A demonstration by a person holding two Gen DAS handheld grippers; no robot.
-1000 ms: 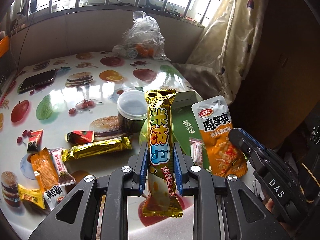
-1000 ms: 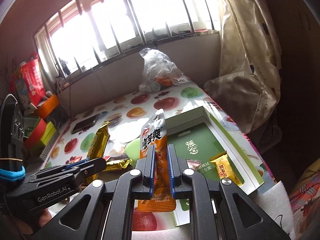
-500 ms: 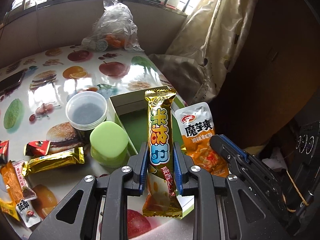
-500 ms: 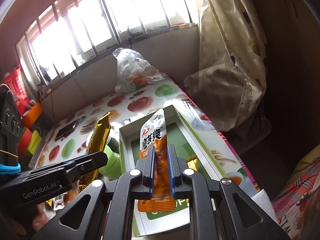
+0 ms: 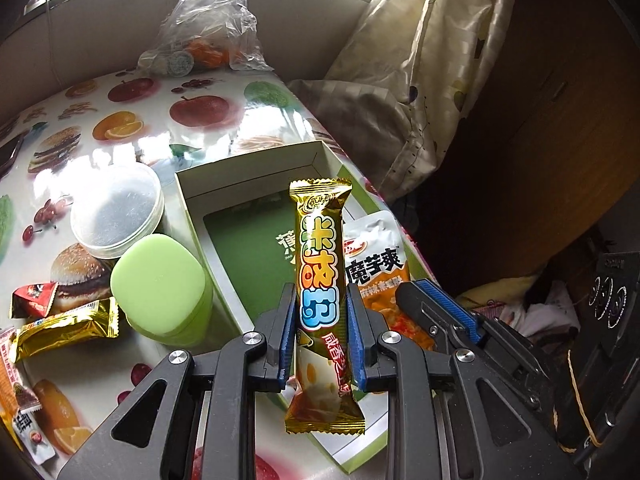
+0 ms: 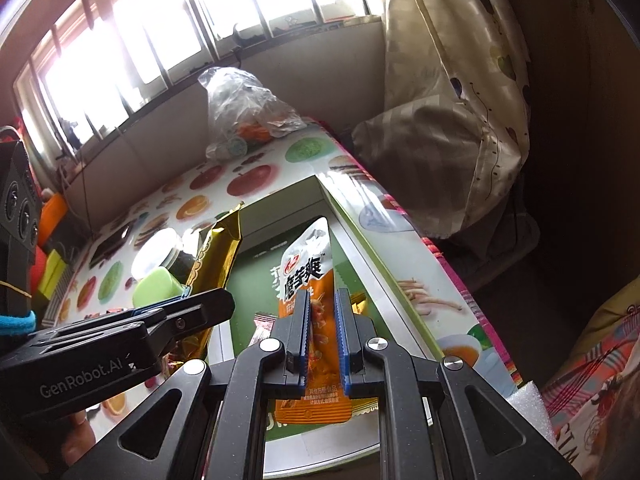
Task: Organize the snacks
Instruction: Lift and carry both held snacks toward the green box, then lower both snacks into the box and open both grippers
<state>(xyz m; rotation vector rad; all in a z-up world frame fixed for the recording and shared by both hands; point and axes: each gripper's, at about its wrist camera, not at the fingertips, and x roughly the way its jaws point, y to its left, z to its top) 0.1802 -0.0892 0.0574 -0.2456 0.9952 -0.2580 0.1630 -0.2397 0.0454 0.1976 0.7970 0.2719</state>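
Left wrist: left tool (image 5: pixel 320 336) grips gold bar (image 5: pixel 320 264).

Your left gripper (image 5: pixel 319 334) and right gripper (image 6: pixel 322 334) are black, with triangular cut-outs, silver screws and ridged blue pads (image 6: pixel 342 322), and the left one's side reads "GenRobot.AI" in white, with a blue band (image 6: pixel 14 320) behind it.
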